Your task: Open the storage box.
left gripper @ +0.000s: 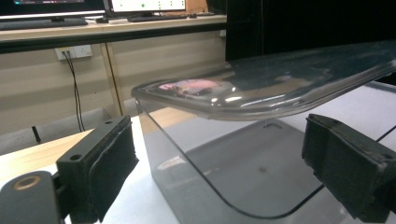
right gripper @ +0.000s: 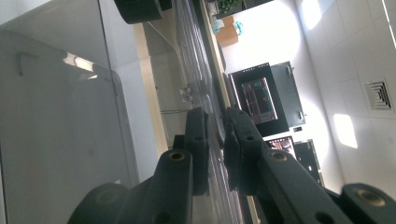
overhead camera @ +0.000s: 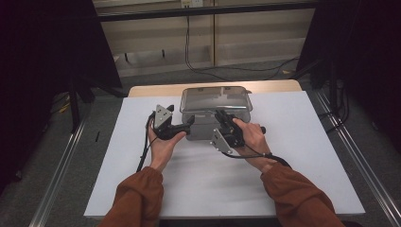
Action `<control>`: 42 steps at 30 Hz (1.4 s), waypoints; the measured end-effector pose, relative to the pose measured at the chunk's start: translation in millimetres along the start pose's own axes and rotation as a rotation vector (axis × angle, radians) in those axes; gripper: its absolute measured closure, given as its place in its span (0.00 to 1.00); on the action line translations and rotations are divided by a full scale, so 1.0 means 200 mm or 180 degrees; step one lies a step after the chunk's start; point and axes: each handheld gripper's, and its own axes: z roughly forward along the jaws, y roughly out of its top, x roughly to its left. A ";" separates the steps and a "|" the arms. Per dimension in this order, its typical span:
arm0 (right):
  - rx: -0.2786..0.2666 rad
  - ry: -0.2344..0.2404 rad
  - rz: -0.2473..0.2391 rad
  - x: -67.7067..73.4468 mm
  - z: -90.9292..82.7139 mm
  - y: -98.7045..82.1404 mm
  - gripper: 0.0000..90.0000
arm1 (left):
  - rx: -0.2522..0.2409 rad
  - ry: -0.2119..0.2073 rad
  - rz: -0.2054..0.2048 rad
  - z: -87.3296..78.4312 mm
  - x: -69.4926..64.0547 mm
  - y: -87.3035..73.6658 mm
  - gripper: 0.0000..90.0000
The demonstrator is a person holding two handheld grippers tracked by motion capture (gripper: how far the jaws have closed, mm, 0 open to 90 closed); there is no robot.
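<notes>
A clear plastic box with a clear lid stands at the back middle of the white table top. My left gripper is at the box's front left corner. In the left gripper view it is open, its pads either side of the box wall, just under the lid's overhanging rim. My right gripper is at the front of the lid. In the right gripper view it is shut on the lid's thin edge, beside the box wall.
A wooden strip shows behind the white top. Beyond it are a low wall with a hanging cable, dark curtains on both sides and metal floor rails. The table's front half is bare white surface.
</notes>
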 end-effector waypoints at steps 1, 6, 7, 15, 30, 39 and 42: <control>-0.0006 0.0011 0.0005 0.00 0.00 0.00 0.89 | -0.0008 -0.0001 0.0009 0.00 0.00 0.00 0.11; -0.0010 0.0042 -0.0021 0.02 0.00 0.00 0.88 | -0.0047 -0.0017 0.0035 0.00 0.00 0.00 0.15; -0.0010 0.0042 -0.0021 0.02 0.00 0.00 0.88 | -0.0047 -0.0017 0.0035 0.00 0.00 0.00 0.15; -0.0015 0.0051 0.0039 0.04 0.00 -0.01 0.87 | -0.0091 -0.0069 0.0129 0.01 -0.03 0.00 0.22; -0.0006 0.0154 0.0848 0.01 -0.01 -0.10 0.54 | -0.0119 -0.0117 0.0138 0.01 -0.03 0.00 0.31; 0.0067 0.0210 0.1516 -0.02 -0.04 -0.23 0.31 | -0.0126 -0.0112 0.0120 0.01 -0.03 0.00 0.32; 0.0090 0.0222 0.1728 -0.02 -0.05 -0.28 0.28 | -0.0138 -0.0106 0.0117 0.01 -0.03 0.00 0.32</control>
